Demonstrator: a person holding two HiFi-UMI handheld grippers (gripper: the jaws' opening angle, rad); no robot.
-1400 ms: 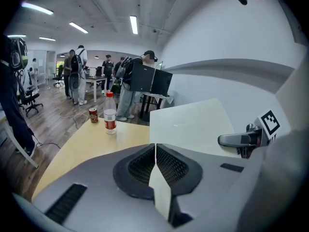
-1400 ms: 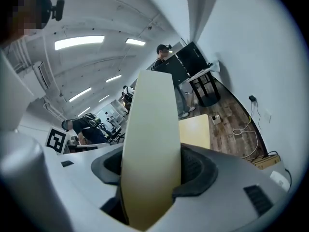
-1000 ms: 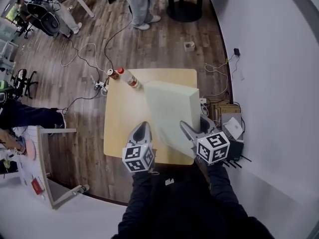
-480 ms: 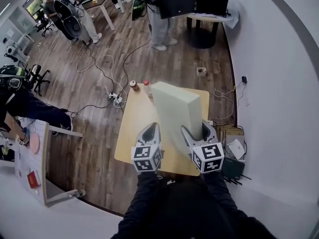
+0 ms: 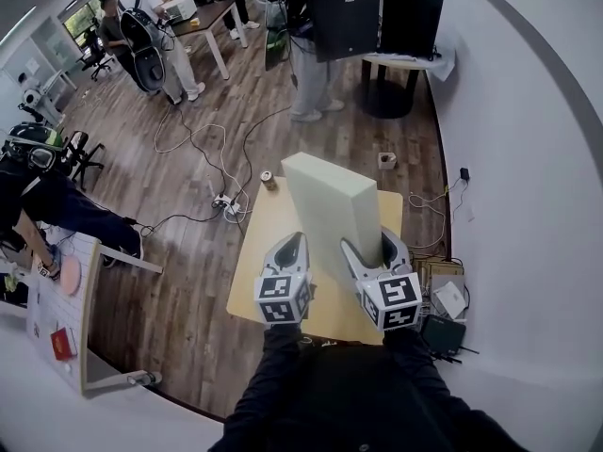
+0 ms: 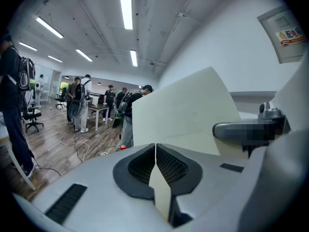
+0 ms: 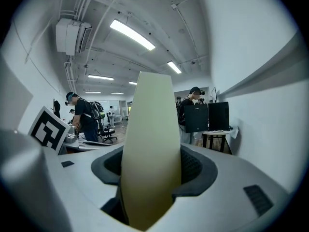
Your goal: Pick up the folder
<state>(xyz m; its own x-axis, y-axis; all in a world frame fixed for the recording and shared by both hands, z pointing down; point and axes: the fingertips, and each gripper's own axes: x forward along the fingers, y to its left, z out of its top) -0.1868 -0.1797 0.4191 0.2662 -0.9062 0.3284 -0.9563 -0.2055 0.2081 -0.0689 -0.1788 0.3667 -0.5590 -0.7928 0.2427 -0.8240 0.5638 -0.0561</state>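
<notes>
A thick pale cream folder [image 5: 330, 205] stands tilted up above the tan table [image 5: 259, 252], lifted clear of it and held at its near end from both sides. My left gripper [image 5: 292, 245] is shut on a thin edge of the folder [image 6: 161, 192], and the pads [image 6: 169, 166] meet on it. My right gripper [image 5: 373, 249] is shut on the folder's broad spine [image 7: 152, 144], which fills the gap between its jaws. In the left gripper view the folder's flat face [image 6: 188, 108] rises to the right, with the right gripper behind it.
A can [image 5: 267, 176] stands at the table's far left corner. Cables [image 5: 203, 158] trail over the wooden floor. Several people [image 5: 151, 36] stand at desks farther back. A round table with dark boxes [image 5: 377, 17] is at the back. The white wall and boxes [image 5: 443, 299] lie right.
Both grippers have risen together with the folder between them. It has come up off the table and tilted more upright. A bottle by the can has gone out of sight.
</notes>
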